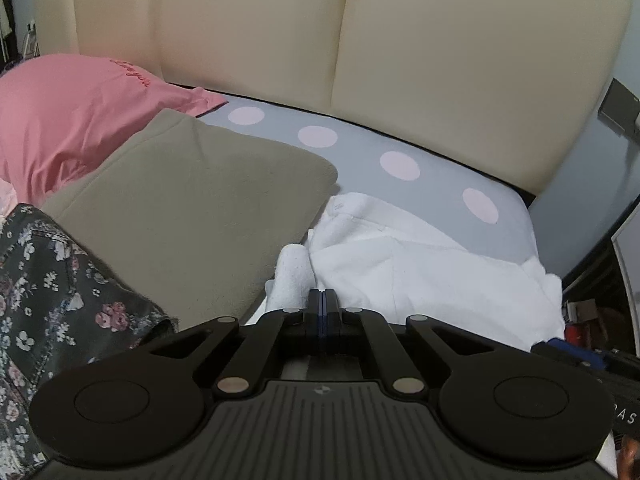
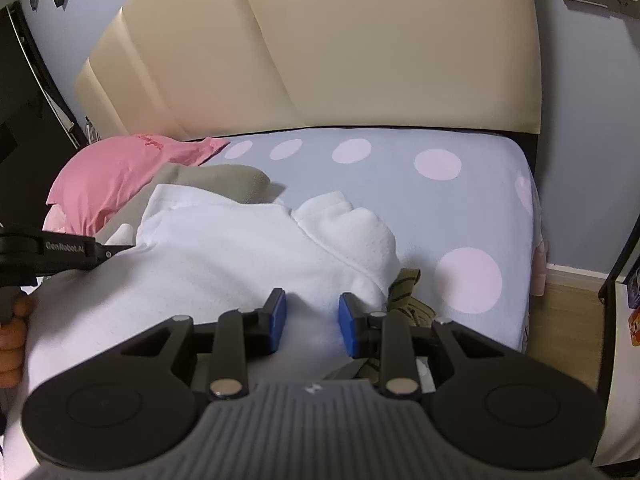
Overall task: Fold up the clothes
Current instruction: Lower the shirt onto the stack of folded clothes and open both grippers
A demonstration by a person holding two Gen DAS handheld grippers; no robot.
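A white fleece garment [image 2: 224, 256] lies on the bed, a sleeve [image 2: 348, 224] folded toward the headboard. It also shows in the left wrist view [image 1: 420, 276]. My left gripper [image 1: 323, 298] is shut, its jaws pressed together at the garment's left edge; whether cloth is pinched between them is hidden. In the right wrist view it reaches in from the left [image 2: 108, 255]. My right gripper [image 2: 312, 320] is open, blue pads [image 2: 277, 320] apart over the garment's near right edge.
A grey-blue sheet with pink dots [image 2: 436, 208] covers the bed. A cream headboard [image 1: 280, 40] stands behind. A pink pillow [image 1: 72, 120], a khaki garment [image 1: 192, 216] and a dark floral garment [image 1: 48, 304] lie at left. A tan patterned cloth [image 2: 408, 300] lies under the white garment's right edge.
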